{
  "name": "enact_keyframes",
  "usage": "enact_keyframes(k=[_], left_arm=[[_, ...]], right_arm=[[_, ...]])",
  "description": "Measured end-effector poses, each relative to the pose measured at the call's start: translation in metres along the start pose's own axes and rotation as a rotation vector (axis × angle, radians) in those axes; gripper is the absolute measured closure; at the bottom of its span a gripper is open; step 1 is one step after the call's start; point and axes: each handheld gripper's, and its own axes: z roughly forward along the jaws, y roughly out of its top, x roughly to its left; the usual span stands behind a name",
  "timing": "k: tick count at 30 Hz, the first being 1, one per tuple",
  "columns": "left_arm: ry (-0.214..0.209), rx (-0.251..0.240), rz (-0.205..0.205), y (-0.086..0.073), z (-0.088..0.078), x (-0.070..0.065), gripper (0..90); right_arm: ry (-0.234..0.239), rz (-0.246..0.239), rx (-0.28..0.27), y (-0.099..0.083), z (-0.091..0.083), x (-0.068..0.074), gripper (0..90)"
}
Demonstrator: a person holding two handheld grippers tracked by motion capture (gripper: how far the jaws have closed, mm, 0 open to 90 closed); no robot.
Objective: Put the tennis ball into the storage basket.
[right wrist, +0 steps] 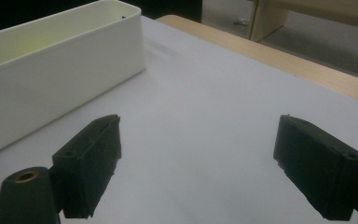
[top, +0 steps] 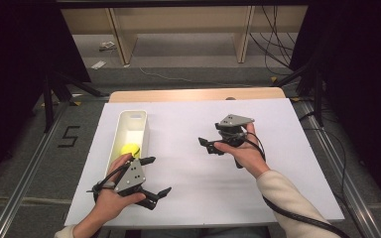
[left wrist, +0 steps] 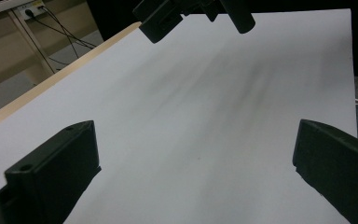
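Holding both the left gripper [top: 155,174] and right gripper [top: 207,145] wide apart and empty, the person would best keep them clear of the white bin [top: 144,130] holding the yellow ball [top: 130,149]

We see a white sheet [top: 193,148] covering most of the wooden tabletop [top: 193,94], whose bare edge shows along the far side. Beyond it stands a light wooden shelf unit [top: 178,25] on a grey carpeted floor [top: 188,74], with black cables [top: 273,44] trailing at the right. A taped figure 5 [top: 68,136] marks the floor to the left, beside metal rails [top: 25,183].
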Motion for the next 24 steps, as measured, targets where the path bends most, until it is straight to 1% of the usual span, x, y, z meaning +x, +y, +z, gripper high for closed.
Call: enact_keyframes(k=[5,10,24], left_arm=[[0.001,0.001,-0.004,0.000,0.000,0.000,0.0],[0.003,0.000,-0.004,0.000,0.000,0.000,0.0],[0.002,0.001,-0.006,0.000,0.000,0.000,0.0]], right_arm=[[-0.013,0.018,0.008,-0.007,-0.008,-0.004,15.6],[-0.024,0.021,0.013,-0.013,-0.015,-0.007,15.6],[-0.051,0.045,0.002,-0.026,-0.033,-0.015,15.6]])
